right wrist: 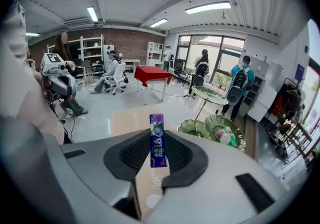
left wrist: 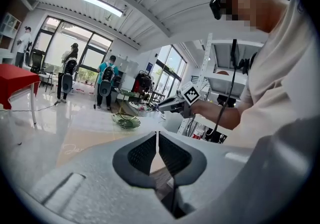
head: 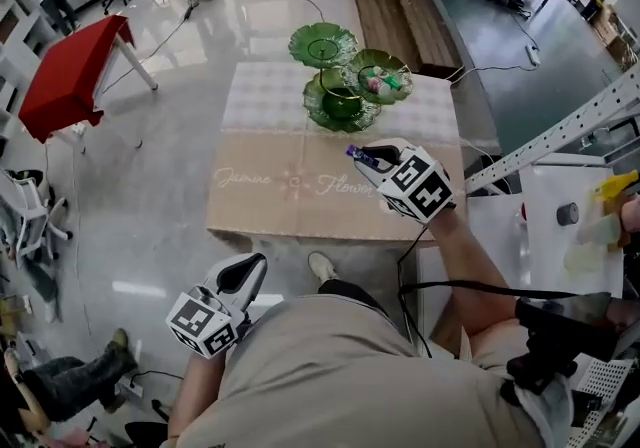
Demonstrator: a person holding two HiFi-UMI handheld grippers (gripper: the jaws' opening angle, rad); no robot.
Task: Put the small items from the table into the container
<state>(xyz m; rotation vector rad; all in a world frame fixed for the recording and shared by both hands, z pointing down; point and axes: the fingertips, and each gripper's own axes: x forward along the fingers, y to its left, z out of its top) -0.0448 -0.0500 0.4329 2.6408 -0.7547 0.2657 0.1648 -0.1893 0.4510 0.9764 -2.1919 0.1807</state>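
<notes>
A green tiered stand of leaf-shaped dishes (head: 342,101) stands at the far end of the beige table (head: 290,186). One dish holds a small pink and green item (head: 375,83), which shows in the right gripper view too (right wrist: 226,136). My right gripper (head: 360,158) hovers over the table's near right part, short of the stand, and is shut on a slim purple pack (right wrist: 158,140) that stands upright between its pads. My left gripper (head: 250,271) is off the table near my body, with its jaws shut and nothing between them (left wrist: 158,150). The left gripper view shows the stand (left wrist: 127,118) in the distance.
A red table (head: 70,76) stands at the far left on the glossy floor. A white side table (head: 560,216) with small things sits right of the beige table. People stand beyond the table's far end. Chairs and clutter line the left edge.
</notes>
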